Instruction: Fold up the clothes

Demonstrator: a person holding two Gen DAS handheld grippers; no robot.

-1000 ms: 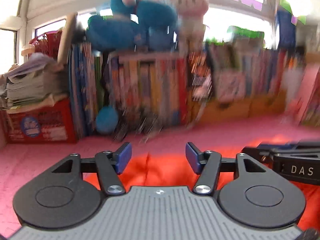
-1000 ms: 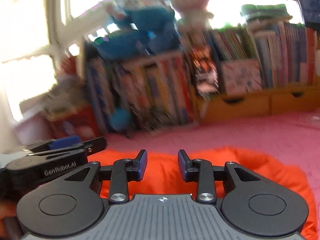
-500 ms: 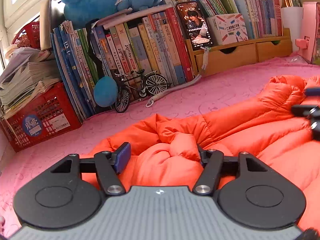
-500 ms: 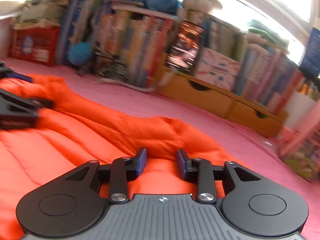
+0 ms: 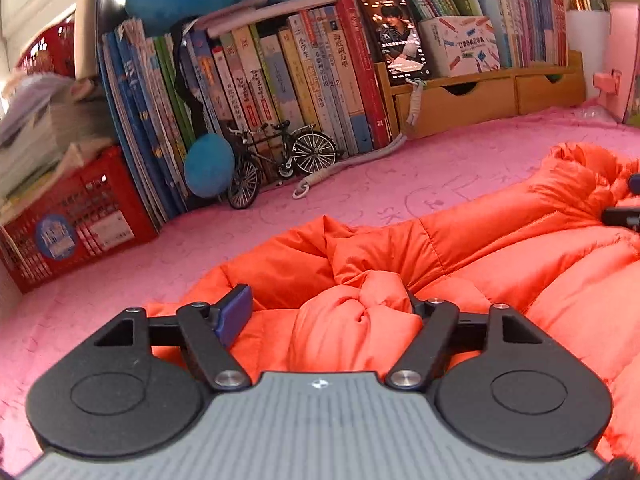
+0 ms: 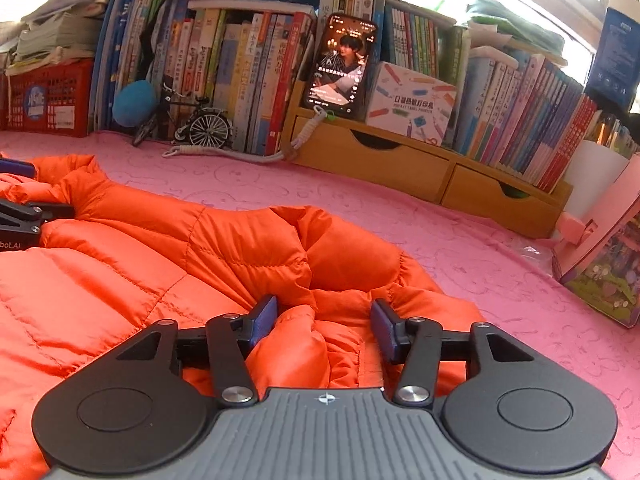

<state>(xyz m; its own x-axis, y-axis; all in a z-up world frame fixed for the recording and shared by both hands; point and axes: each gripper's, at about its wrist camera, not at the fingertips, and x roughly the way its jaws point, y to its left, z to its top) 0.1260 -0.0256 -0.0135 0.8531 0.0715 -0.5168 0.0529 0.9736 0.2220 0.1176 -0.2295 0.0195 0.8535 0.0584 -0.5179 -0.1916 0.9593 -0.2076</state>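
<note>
An orange puffer jacket (image 5: 500, 264) lies spread on the pink mat (image 5: 440, 172). My left gripper (image 5: 324, 312) sits low over the jacket's left end and its jaws are opening. A bunched fold (image 5: 352, 320) lies between them, against the right finger and apart from the blue left pad (image 5: 234, 312). My right gripper (image 6: 323, 324) is over the jacket's (image 6: 120, 272) right end, its jaws also opening around a loose puff of fabric (image 6: 304, 344), with a gap at the right pad (image 6: 382, 328). Each view shows the other gripper's tips at its edge.
A packed row of books (image 6: 240, 68) lines the back, with a model bicycle (image 5: 280, 160), a blue plush ball (image 5: 208, 166) and a red crate (image 5: 68, 224) at the left. Wooden drawers (image 6: 400, 160) carry a lit phone (image 6: 340, 68). A pink box (image 6: 608, 248) stands at the right.
Both views have dropped from the bookshelf and window down onto the jacket and mat. Both pairs of jaws stand wider, and the fabric between them has gone slack.
</note>
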